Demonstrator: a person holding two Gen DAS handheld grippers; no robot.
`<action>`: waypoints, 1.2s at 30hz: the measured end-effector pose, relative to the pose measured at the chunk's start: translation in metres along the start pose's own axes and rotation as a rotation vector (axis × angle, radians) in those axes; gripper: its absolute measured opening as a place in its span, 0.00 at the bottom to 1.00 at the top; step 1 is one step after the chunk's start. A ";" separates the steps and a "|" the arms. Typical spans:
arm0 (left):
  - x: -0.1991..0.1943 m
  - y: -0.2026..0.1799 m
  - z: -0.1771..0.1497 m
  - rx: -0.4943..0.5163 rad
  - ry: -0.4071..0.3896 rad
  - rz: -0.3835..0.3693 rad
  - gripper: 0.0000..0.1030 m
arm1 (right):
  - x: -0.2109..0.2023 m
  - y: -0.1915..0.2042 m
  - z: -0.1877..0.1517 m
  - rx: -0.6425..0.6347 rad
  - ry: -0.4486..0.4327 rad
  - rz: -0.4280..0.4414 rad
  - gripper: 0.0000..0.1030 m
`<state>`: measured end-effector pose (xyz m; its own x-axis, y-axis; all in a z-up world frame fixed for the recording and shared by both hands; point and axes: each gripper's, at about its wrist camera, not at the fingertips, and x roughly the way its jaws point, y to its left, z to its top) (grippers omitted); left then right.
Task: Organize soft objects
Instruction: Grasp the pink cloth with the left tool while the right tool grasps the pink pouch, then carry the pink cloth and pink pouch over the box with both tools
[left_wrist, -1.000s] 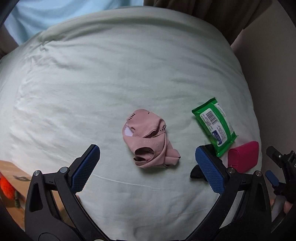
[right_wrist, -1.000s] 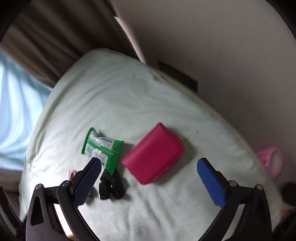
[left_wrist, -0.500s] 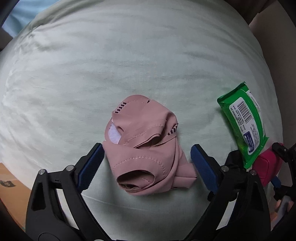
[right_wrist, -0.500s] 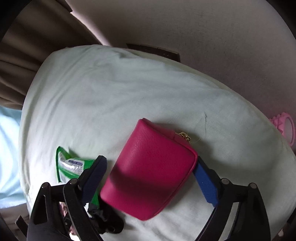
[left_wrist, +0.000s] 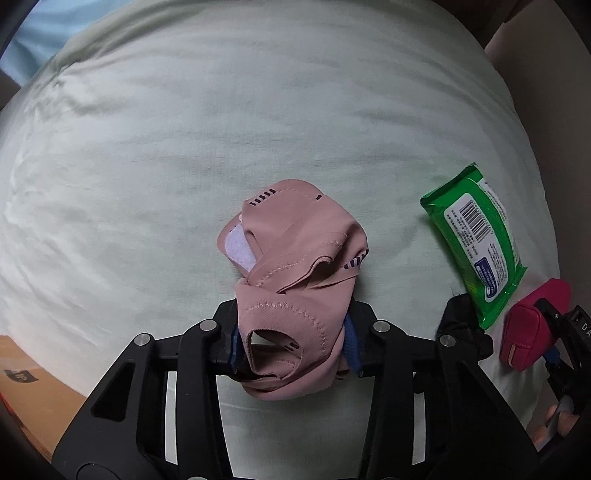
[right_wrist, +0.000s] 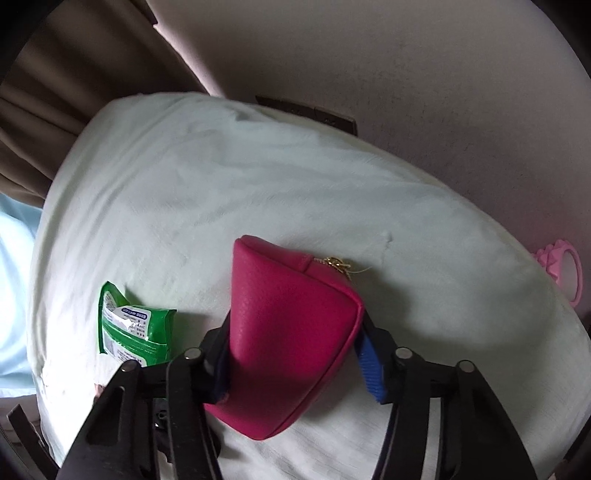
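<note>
On a pale green bed (left_wrist: 184, 147), my left gripper (left_wrist: 293, 350) is shut on a crumpled pink garment (left_wrist: 295, 266), its blue pads pressed into the near folds. My right gripper (right_wrist: 299, 365) is shut on a magenta pouch (right_wrist: 288, 332) with a gold zip pull; the pouch stands tilted on edge between the blue pads. The pouch also shows in the left wrist view (left_wrist: 532, 328) at the far right. A green wet-wipes pack (left_wrist: 476, 240) lies between garment and pouch and shows in the right wrist view (right_wrist: 129, 325). A black soft item (left_wrist: 458, 314) lies by the pack, mostly hidden.
A beige wall (right_wrist: 406, 74) and brown curtain (right_wrist: 55, 92) border the bed's far side. A pink ring-shaped object (right_wrist: 565, 273) lies beyond the bed's right edge. An orange-brown box (left_wrist: 22, 373) sits at the lower left. Light blue fabric (left_wrist: 44, 37) lies past the bed's far edge.
Both grippers came down and closed: the left on the pink garment, the right on the magenta pouch, which has tipped up on edge.
</note>
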<state>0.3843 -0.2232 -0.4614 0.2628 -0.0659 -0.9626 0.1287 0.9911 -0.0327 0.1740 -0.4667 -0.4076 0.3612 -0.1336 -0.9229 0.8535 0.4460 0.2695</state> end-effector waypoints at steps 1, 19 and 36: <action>-0.005 0.001 -0.001 0.010 -0.008 0.002 0.37 | -0.004 -0.002 -0.001 -0.003 -0.007 0.002 0.49; -0.164 -0.013 -0.038 0.065 -0.166 -0.068 0.36 | -0.139 0.001 -0.008 -0.111 -0.131 0.198 0.44; -0.354 0.064 -0.130 0.026 -0.327 -0.090 0.36 | -0.320 0.071 -0.111 -0.530 -0.189 0.425 0.44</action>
<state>0.1755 -0.1219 -0.1579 0.5411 -0.1911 -0.8189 0.1888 0.9766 -0.1032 0.0769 -0.2937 -0.1238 0.7229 0.0173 -0.6907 0.3438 0.8582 0.3812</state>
